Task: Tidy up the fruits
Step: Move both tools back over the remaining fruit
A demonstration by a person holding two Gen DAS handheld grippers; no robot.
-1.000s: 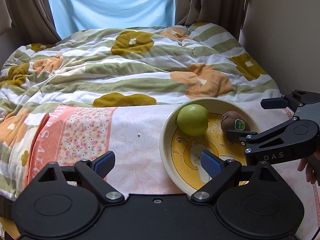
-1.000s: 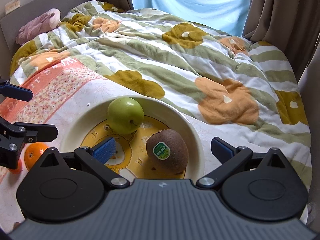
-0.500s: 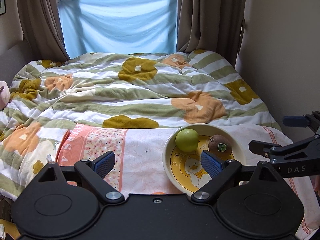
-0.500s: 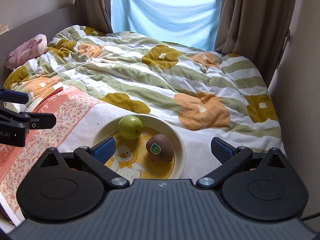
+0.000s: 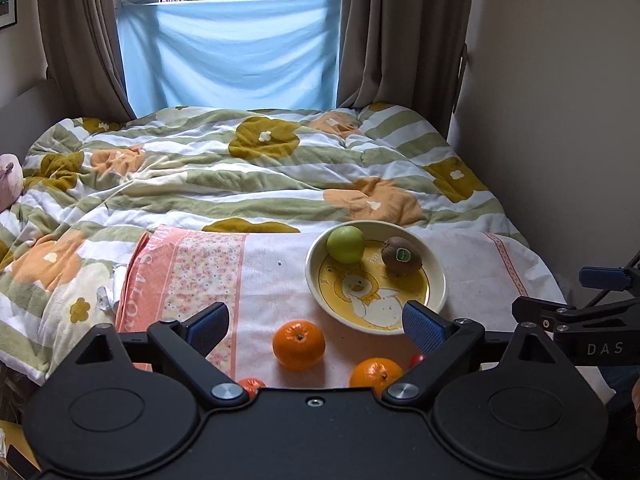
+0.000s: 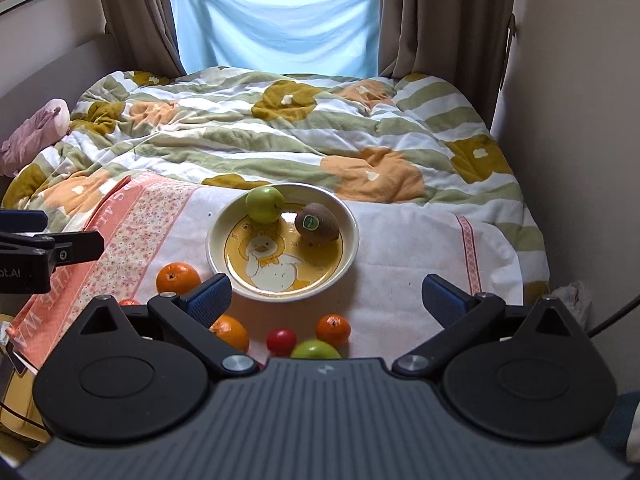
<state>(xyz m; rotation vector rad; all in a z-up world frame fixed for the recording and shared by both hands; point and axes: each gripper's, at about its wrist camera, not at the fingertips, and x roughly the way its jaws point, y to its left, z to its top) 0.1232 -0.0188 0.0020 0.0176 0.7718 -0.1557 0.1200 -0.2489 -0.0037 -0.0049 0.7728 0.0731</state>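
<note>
A cream bowl (image 5: pixel 316 280) (image 6: pixel 352 240) with a duck picture sits on a white and pink towel (image 5: pixel 264 280) (image 6: pixel 400 248) on the bed. A green apple (image 5: pixel 345 243) (image 6: pixel 264 204) and a brown kiwi (image 5: pixel 401 254) (image 6: pixel 317 223) lie in it. Loose on the towel nearer to me are oranges (image 5: pixel 298 344) (image 6: pixel 178 278), a small red fruit (image 6: pixel 281 341), a small orange (image 6: pixel 333 330) and a second green apple (image 6: pixel 316 349). My left gripper (image 5: pixel 316 322) stands open and empty above the loose fruit. My right gripper (image 6: pixel 326 294) is also open and empty.
A green, white and orange flowered quilt (image 5: pixel 256 168) covers the bed behind the towel. A pink soft toy (image 6: pixel 32 136) lies at the left edge. Walls close in on both sides, with brown curtains (image 5: pixel 396 36) and a blue cloth (image 5: pixel 228 48) at the window.
Both grippers have drawn back and up from the bowl, which now looks smaller. The loose oranges and small fruits in front of it have come into view.
</note>
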